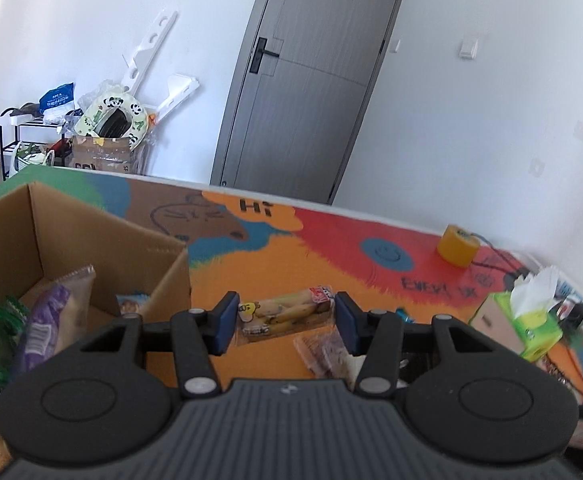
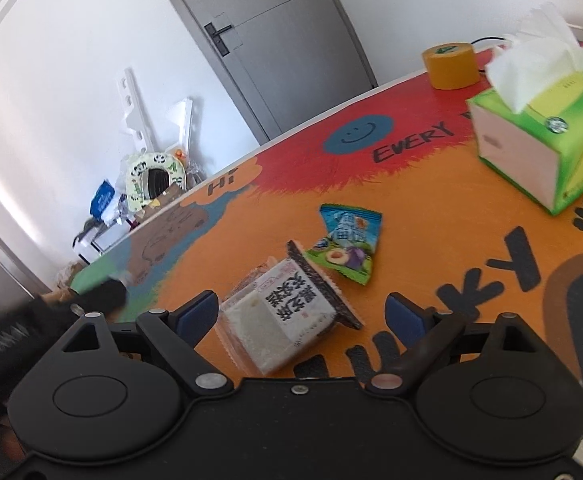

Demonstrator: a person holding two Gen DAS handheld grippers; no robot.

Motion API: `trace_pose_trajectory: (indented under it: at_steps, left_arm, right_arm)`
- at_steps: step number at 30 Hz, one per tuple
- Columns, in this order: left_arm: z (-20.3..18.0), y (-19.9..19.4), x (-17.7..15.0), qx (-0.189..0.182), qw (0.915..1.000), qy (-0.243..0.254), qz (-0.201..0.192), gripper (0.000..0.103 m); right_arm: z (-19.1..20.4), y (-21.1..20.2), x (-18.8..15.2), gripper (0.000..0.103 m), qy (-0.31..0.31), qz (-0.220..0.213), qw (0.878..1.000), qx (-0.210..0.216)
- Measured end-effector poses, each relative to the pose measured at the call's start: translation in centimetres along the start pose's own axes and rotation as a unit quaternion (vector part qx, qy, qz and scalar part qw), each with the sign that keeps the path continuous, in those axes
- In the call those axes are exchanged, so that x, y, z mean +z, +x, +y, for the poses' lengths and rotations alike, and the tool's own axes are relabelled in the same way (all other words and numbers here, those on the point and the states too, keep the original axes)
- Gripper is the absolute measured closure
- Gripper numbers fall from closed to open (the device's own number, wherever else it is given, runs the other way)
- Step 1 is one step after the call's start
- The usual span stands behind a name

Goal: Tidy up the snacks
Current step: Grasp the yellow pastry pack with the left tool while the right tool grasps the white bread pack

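My left gripper (image 1: 287, 324) is open above the table, its jaws on either side of a clear pack of small yellow cakes (image 1: 285, 314) lying flat; I cannot tell whether they touch it. A purple-patterned packet (image 1: 323, 350) lies just in front. A cardboard box (image 1: 91, 240) at the left holds several snack bags. My right gripper (image 2: 301, 314) is open over a white rice-cake packet with black print (image 2: 287, 318). A blue-and-green plum snack packet (image 2: 347, 244) lies beyond it.
A green tissue box (image 2: 547, 136) stands at the right, also in the left wrist view (image 1: 531, 324). A yellow tape roll (image 2: 449, 66) sits near the table's far edge. A colourful mat (image 2: 411, 184) covers the table. A grey door and clutter stand behind.
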State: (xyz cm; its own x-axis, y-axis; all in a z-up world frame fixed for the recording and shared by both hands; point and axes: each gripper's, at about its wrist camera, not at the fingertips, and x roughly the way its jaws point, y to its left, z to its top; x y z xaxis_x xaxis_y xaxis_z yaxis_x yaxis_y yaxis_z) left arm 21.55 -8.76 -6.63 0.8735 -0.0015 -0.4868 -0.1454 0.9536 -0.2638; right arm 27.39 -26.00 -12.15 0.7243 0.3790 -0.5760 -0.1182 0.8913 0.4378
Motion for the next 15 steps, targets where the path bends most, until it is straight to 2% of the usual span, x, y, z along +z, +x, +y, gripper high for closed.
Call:
trace_pose_trajectory:
  at_steps: [3, 6, 10, 11, 13, 15]
  left_arm:
    - [0.2, -0.2, 0.3, -0.005, 1.0000, -0.004, -0.003, 0.052]
    - [0.5, -0.2, 0.2, -0.008, 0.9999, -0.006, -0.004, 0.052]
    - [0.2, -0.4, -0.2, -0.005, 1.0000, 0.000, -0.006, 0.052]
    - [0.2, -0.4, -0.2, -0.005, 1.0000, -0.001, -0.005, 0.052]
    - [0.2, -0.3, -0.3, -0.005, 1.0000, -0.005, 0.000, 0.052]
    - [0.1, -0.3, -0.5, -0.002, 1.0000, -0.003, 0.001, 0.052]
  right_arm:
    - [0.9, 0.6, -0.3, 0.007, -0.020, 0.006, 1.000, -0.005]
    - [1.8, 1.3, -0.6, 0.000, -0.041, 0.012, 0.999, -0.020]
    - [2.4, 2.0, -1.0, 0.000, -0.053, 0.019, 0.998, -0.030]
    - [2.5, 2.1, -1.2, 0.003, -0.058, 0.016, 0.998, -0.035]
    - [2.7, 1.7, -1.4, 0.027, -0.071, 0.011, 0.997, -0.042]
    - [2.2, 1.2, -1.3, 0.042, -0.058, 0.014, 0.998, -0.030]
